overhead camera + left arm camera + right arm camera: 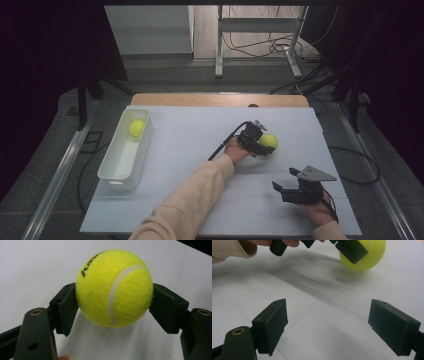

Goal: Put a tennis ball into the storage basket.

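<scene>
The left gripper (pixel 264 145) has its jaws squeezed on a yellow ball (pixel 114 288), low over the white worktop (pixel 200 150). The right gripper (pixel 328 325) sits w/ jaws wide apart, nothing in them.

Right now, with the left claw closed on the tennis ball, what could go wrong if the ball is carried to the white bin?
1. The left claw holds the tennis ball only by two flat pads at its sides; the round, fuzzy ball could slip out during the lift.
2. The white bin lies far across the table and is narrow; a late release could miss it.
3. Another ball already lies in the bin; the new one may bounce off it.
</scene>
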